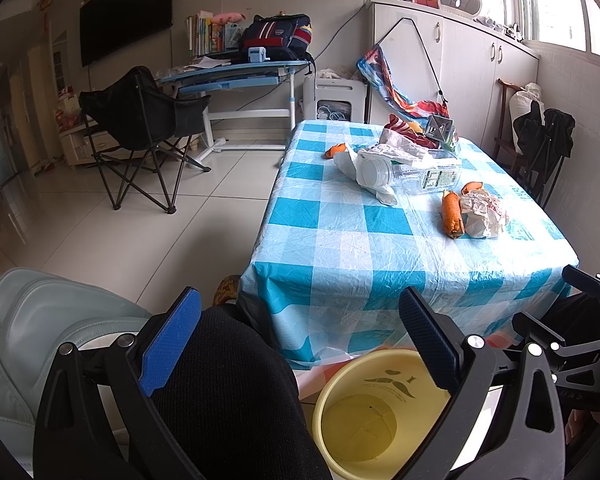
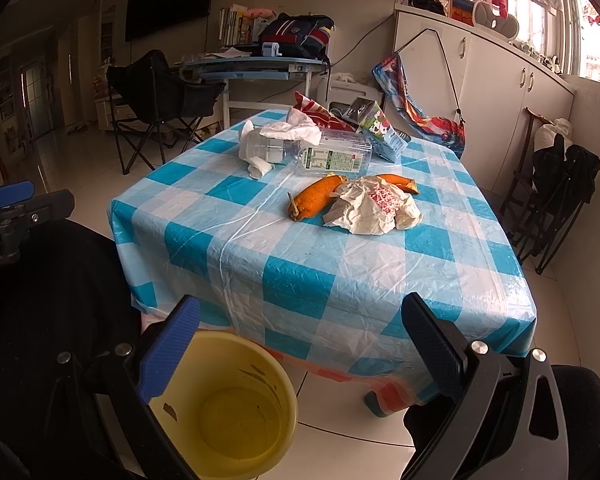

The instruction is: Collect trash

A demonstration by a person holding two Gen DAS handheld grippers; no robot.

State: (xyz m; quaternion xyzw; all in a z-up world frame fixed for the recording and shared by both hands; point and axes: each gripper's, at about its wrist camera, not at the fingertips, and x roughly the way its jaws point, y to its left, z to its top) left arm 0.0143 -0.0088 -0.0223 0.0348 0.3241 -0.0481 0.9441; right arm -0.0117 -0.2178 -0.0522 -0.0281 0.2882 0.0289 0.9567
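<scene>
Trash lies on a table with a blue-and-white checked cloth (image 2: 300,272): an orange peel (image 2: 314,197), a crumpled white wrapper (image 2: 374,210), a second peel (image 2: 400,183), a clear plastic bottle (image 2: 332,156), white tissue (image 2: 296,132) and a small carton (image 2: 382,132). A yellow bin (image 2: 228,404) stands on the floor below the table's near edge, with nothing visible inside. My left gripper (image 1: 300,344) is open above the bin (image 1: 360,416) and a black-clad knee (image 1: 228,380). My right gripper (image 2: 300,350) is also open, holding nothing, short of the table.
A black folding chair (image 1: 148,128) stands on the tiled floor to the left, with a blue desk (image 1: 236,76) behind it. White cabinets (image 1: 460,64) and another dark chair (image 1: 540,148) flank the table's right side. A grey cushioned seat (image 1: 40,320) is at lower left.
</scene>
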